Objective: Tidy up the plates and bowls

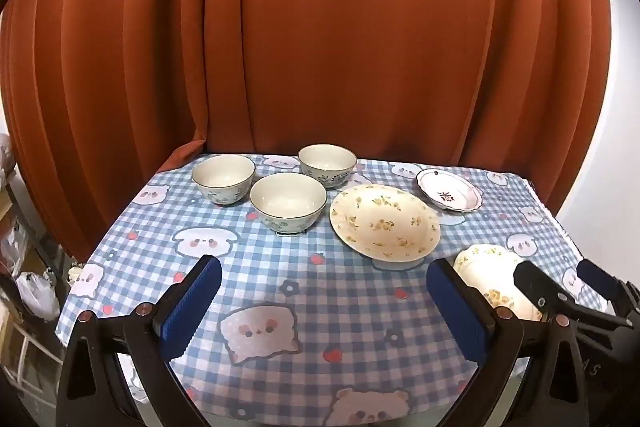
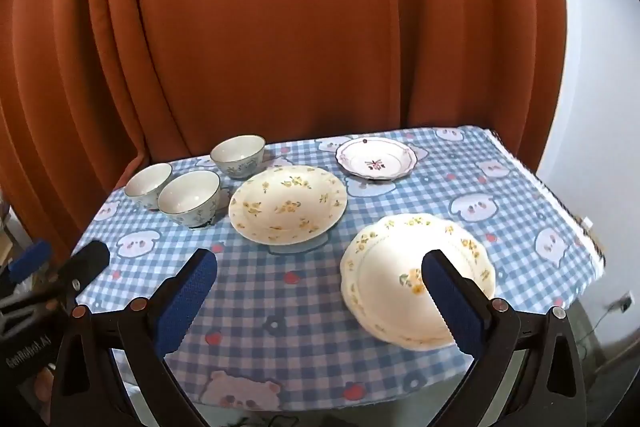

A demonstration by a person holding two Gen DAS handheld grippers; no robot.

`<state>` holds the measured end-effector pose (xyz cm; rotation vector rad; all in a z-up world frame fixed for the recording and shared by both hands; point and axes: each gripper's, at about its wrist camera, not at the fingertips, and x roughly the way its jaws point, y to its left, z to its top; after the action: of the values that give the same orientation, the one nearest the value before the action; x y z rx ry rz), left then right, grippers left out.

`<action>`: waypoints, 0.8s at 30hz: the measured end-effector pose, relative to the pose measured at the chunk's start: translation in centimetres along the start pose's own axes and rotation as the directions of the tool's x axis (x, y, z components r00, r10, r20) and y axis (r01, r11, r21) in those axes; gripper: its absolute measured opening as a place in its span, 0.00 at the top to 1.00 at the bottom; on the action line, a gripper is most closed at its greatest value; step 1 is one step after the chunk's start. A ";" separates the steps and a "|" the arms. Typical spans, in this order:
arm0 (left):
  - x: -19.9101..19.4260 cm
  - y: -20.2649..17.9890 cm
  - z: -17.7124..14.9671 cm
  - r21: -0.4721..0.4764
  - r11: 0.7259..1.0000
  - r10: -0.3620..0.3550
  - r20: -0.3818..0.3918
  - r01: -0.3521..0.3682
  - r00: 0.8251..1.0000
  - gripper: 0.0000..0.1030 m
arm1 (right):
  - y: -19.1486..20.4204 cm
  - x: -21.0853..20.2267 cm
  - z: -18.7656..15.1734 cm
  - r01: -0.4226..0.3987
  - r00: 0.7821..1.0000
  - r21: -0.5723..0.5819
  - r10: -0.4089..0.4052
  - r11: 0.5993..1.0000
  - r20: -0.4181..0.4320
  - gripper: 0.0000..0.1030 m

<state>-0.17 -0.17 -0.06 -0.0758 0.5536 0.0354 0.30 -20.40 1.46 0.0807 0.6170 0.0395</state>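
Both the left gripper and right gripper hang released, empty. Three bowls stand at 11 o'clock on the worktop, three plates at 1 o'clock. They look stiff, glazed, slippery and breakable, so pinch each at the rim.

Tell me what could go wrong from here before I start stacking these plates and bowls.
1. The scalloped yellow-flowered plate lies close to the table's near edge; a nudge from the open right gripper might push it off.
2. The three bowls sit bunched together, so lifting one could knock its neighbours.
3. The checked tablecloth may drag.
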 end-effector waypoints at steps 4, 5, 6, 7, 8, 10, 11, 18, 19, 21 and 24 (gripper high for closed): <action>0.6 -1.8 0.2 0.003 0.998 0.056 -0.018 -0.056 0.998 0.00 | -1.2 -0.3 0.1 -0.019 1.000 0.061 0.020 0.998 -0.014 0.00; 0.8 -2.0 0.2 -0.017 0.998 0.056 -0.029 -0.056 0.998 0.00 | -2.1 0.2 0.5 -0.038 0.999 0.078 0.041 0.996 -0.036 0.00; 0.7 -1.6 0.3 -0.046 0.998 0.044 -0.031 -0.046 0.999 0.00 | -2.8 0.8 1.0 -0.039 0.997 0.070 0.044 0.997 -0.064 0.00; 0.8 -1.7 0.4 -0.050 0.997 0.054 -0.036 -0.056 0.998 0.00 | -2.8 1.1 1.3 -0.032 0.997 0.039 0.035 0.999 -0.062 0.00; 0.8 -1.8 0.3 -0.049 0.997 0.057 -0.034 -0.059 0.998 0.00 | -2.3 0.9 1.1 -0.028 0.999 0.000 0.028 1.000 -0.047 0.00; 0.9 -1.9 0.2 -0.042 0.996 0.081 -0.044 -0.082 0.996 0.00 | -1.4 0.9 0.9 -0.021 0.999 -0.032 0.020 0.999 -0.035 0.00; 1.0 -2.0 0.1 -0.043 0.995 0.086 -0.048 -0.088 0.995 0.00 | -2.3 0.9 0.7 -0.039 0.999 -0.034 0.038 0.999 -0.034 0.00; 0.9 -2.1 0.1 -0.030 0.995 0.091 -0.059 -0.093 0.994 0.00 | -2.5 1.2 0.5 -0.056 0.997 -0.020 0.055 0.998 -0.053 0.00; 0.9 -2.1 0.2 -0.022 0.996 0.086 -0.055 -0.088 0.995 0.00 | -2.5 1.2 0.5 -0.053 0.997 -0.015 0.053 0.998 -0.048 0.00; 1.0 -1.9 0.3 -0.010 0.996 0.087 -0.059 -0.088 0.994 0.00 | -2.2 1.3 0.7 -0.045 0.998 -0.015 0.044 0.999 -0.047 0.00; 1.2 -1.5 0.4 -0.005 0.997 0.080 -0.060 -0.081 0.995 0.00 | -1.3 1.2 0.8 -0.032 0.998 -0.017 0.031 0.999 -0.053 0.00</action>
<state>1.13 -1.60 -0.22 -0.0616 0.6159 0.1141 1.76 -21.68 1.32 0.0718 0.6682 0.0778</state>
